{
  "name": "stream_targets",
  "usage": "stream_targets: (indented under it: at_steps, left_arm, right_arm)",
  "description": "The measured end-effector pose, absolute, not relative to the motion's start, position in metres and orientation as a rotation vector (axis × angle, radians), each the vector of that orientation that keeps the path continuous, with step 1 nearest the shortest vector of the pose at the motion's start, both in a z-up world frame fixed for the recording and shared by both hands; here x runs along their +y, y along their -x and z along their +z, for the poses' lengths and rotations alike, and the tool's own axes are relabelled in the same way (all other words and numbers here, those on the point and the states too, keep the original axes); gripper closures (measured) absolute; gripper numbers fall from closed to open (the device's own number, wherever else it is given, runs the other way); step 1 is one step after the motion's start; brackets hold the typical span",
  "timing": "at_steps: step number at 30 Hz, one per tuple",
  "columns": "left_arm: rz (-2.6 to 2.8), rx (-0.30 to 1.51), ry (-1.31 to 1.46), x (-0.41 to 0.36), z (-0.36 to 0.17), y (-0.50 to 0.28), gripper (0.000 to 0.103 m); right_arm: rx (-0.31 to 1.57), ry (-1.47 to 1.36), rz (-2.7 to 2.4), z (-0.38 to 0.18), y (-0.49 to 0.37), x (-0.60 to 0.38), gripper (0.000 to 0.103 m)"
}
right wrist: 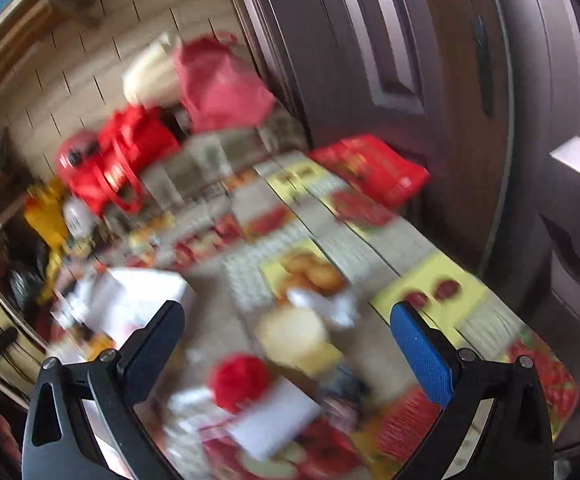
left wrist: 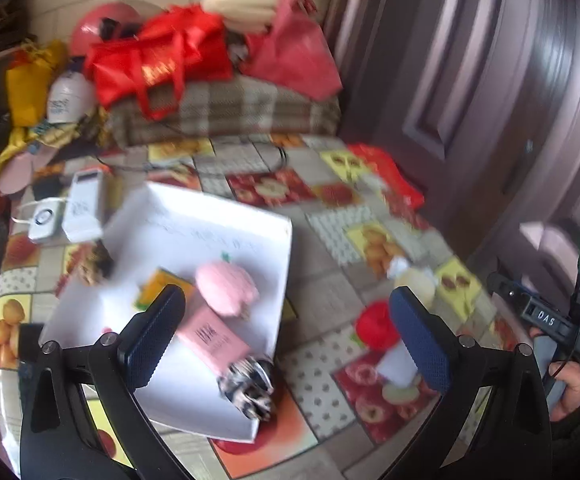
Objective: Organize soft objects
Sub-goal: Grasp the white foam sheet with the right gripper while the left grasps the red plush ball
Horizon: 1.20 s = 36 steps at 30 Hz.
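My left gripper (left wrist: 286, 334) is open and empty above a white tray (left wrist: 258, 232). On the tray lie a pink plush (left wrist: 226, 288), a pink packet (left wrist: 214, 338) and a black-and-white scrunchie (left wrist: 250, 390). To the right on the tablecloth sit a red soft ball (left wrist: 375, 324) and a cream soft piece (left wrist: 415, 280). My right gripper (right wrist: 288, 342) is open and empty over the red ball (right wrist: 240, 380) and the cream piece (right wrist: 293, 334). A white card (right wrist: 274, 420) lies by the ball. The right wrist view is blurred.
A fruit-patterned tablecloth (left wrist: 329, 236) covers the table. At the back lie a plaid folded blanket (left wrist: 230, 108), red bags (left wrist: 162, 60) and a white bottle (left wrist: 68, 98). A brown door (left wrist: 469, 80) stands at the right. White devices (left wrist: 84, 208) lie left of the tray.
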<state>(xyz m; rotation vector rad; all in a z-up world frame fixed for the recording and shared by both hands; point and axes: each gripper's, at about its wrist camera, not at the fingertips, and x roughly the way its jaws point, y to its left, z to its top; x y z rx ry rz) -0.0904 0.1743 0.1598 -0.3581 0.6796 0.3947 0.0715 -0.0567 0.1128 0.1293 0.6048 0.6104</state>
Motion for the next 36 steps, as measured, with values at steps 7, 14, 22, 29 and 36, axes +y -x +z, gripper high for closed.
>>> stream_targets:
  at_steps: [7,14,22,29,36]
  left_arm:
    - [0.311,0.781,0.314,0.146,0.129,0.070,0.000]
    - [0.318,0.812,0.346,0.143,0.118,0.075,0.000]
    - [0.297,0.901,0.325,0.141,0.092,0.049,0.000]
    - [0.207,0.954,0.362,0.130,0.062,0.002,0.000]
    - [0.101,1.018,0.280,0.092,0.036,-0.051,0.000]
  right_arm:
    - [0.690,0.224,0.776,0.039,-0.042,-0.027,0.000]
    - [0.553,0.470,0.929,0.033,-0.023,0.020,0.000]
    - [0.636,0.719,1.003,-0.008,-0.043,0.058,0.001]
    - [0.644,0.637,1.067,0.009,-0.029,0.028,0.014]
    - [0.621,0.478,1.034,0.041,-0.025,-0.026,0.013]
